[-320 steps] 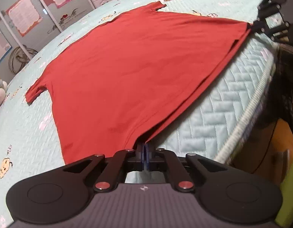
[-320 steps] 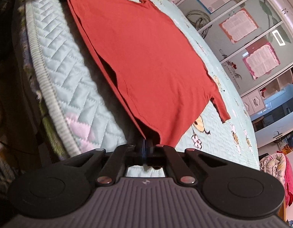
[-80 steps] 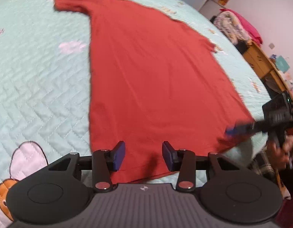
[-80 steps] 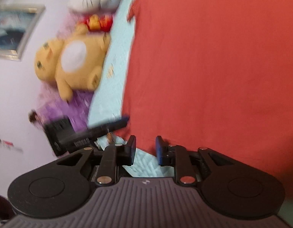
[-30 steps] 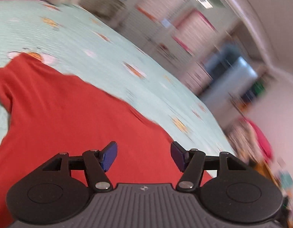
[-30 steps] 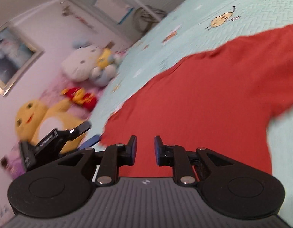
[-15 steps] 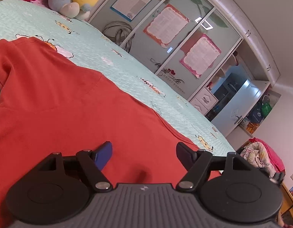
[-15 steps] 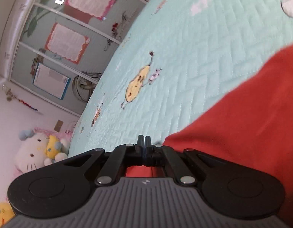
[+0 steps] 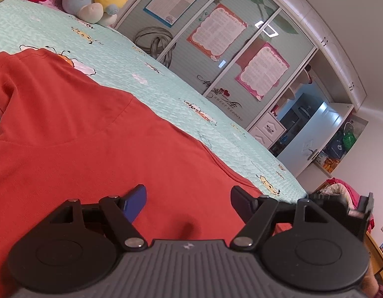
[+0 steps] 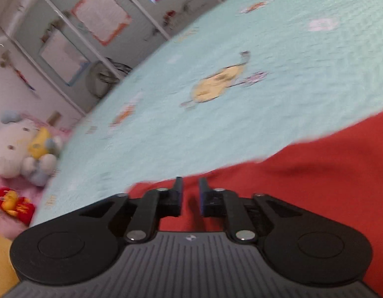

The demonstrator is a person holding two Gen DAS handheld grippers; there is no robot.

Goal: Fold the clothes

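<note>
Right gripper (image 10: 191, 195) has parted slightly since half a second ago; left gripper (image 9: 187, 202) spread wide, lower centre, over red T-shirt (image 9: 79, 136).

Even indoor light; left view sharp, right view motion-blurred; strong fisheye bending at edges.

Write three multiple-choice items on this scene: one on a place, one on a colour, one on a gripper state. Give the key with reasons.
1. Where does the shirt lie?
A. on the quilted bedspread
B. on a chair
C. on the floor

2. What colour is the shirt?
A. blue
B. red
C. white

3. How is the left gripper?
A. shut on the shirt
B. shut on nothing
C. open

Key: 1 A, pale green quilt shows around the cloth; 2 B, the cloth is red in both views; 3 C, its fingers stand wide apart above the shirt.
</note>
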